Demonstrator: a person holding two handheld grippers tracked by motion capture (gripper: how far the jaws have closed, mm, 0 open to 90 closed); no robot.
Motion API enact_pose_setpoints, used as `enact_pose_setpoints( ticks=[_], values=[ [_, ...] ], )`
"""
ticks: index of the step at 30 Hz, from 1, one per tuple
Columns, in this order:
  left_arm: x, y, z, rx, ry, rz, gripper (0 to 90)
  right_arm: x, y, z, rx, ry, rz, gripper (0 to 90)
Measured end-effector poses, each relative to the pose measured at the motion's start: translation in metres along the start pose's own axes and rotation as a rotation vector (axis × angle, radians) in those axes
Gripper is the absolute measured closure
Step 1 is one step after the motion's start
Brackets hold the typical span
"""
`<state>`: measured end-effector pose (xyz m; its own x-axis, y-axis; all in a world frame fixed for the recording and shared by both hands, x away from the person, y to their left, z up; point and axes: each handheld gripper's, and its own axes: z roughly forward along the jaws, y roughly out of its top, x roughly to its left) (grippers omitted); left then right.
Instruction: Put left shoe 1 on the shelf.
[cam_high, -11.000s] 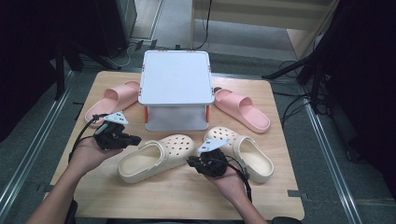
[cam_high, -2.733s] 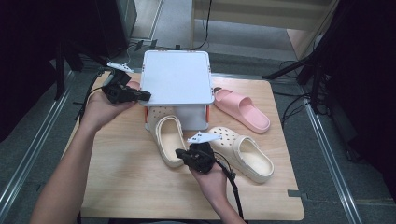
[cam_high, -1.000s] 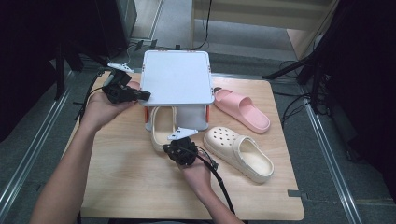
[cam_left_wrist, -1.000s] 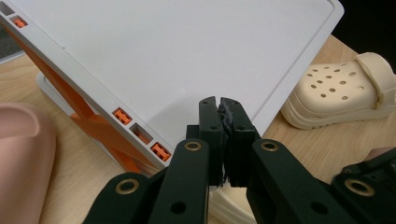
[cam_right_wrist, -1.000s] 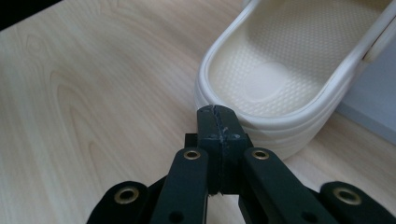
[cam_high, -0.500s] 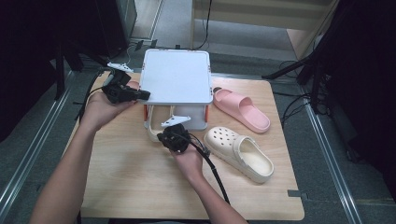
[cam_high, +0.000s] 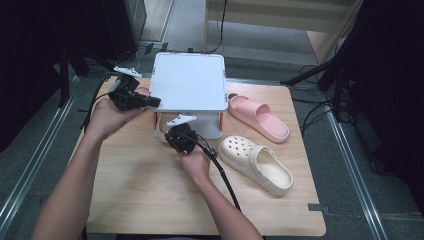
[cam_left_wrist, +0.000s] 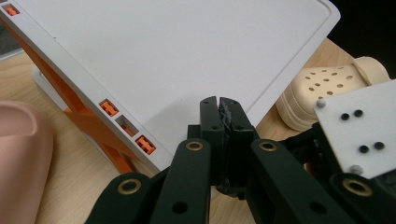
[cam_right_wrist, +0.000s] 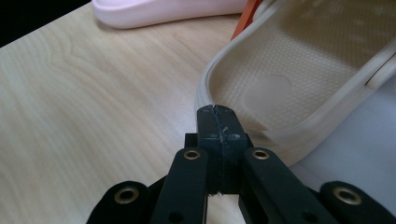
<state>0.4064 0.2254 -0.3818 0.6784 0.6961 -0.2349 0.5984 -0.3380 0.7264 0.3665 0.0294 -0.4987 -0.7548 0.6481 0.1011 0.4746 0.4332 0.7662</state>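
Cream clog (cam_right_wrist: 299, 88) at near-left foot of white rack (cam_high: 189, 87), toe end part-way under shelf, heel rim outside. Right gripper (cam_high: 176, 136) jaws together, tips touching heel rim (cam_right_wrist: 219, 114), nothing clamped; judged pushing. Left gripper (cam_high: 150, 101) jaws together, empty, at rack's left edge. Second cream clog (cam_high: 255, 164) near right on table (cam_high: 150, 200), not stowed. Pink slide (cam_high: 257, 117) far right, another pink slide (cam_left_wrist: 21, 158) left of rack. Orange rack legs (cam_left_wrist: 100, 133) narrow entry
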Motion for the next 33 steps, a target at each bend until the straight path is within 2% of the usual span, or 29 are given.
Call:
enact_pose_setpoints(
  ticks=[8, 16, 18, 21, 23, 26, 29, 30, 31, 33],
  values=[
    [0.000, 0.000, 0.000, -0.001, -0.002, 0.000, 88.4, -0.009, 0.003, 0.008, -0.017, -0.004, 0.032, 90.0],
    [0.000, 0.001, 0.000, 0.000, 0.001, -0.001, 86.6, -0.009, 0.003, 0.007, -0.002, 0.010, 0.048, 90.0],
    [0.000, 0.001, 0.000, -0.001, -0.001, -0.001, 84.4, -0.007, 0.002, 0.003, 0.003, 0.024, 0.050, 90.0],
    [-0.002, 0.002, -0.002, 0.007, 0.005, -0.024, 78.5, -0.006, -0.001, -0.006, -0.002, 0.046, 0.046, 89.4],
    [-0.006, 0.003, -0.007, -0.014, -0.011, -0.020, 74.6, -0.005, -0.004, -0.014, 0.002, 0.069, 0.047, 87.4],
    [-0.011, 0.005, -0.012, -0.020, -0.001, -0.032, 66.9, -0.005, -0.009, -0.025, 0.003, 0.087, 0.052, 84.7],
    [-0.014, 0.004, -0.014, -0.013, -0.018, -0.036, 61.0, -0.006, -0.013, -0.038, 0.007, 0.097, 0.030, 82.0],
    [-0.016, 0.004, -0.015, -0.006, -0.019, -0.040, 57.6, -0.006, -0.016, -0.048, 0.010, 0.108, 0.023, 79.9],
    [-0.018, 0.003, -0.016, -0.010, -0.018, -0.038, 57.6, -0.006, -0.016, -0.048, 0.010, 0.108, 0.023, 79.9],
    [-0.021, 0.001, -0.018, -0.019, -0.023, -0.033, 56.1, -0.008, -0.020, -0.059, 0.011, 0.121, 0.013, 77.5]
  ],
)
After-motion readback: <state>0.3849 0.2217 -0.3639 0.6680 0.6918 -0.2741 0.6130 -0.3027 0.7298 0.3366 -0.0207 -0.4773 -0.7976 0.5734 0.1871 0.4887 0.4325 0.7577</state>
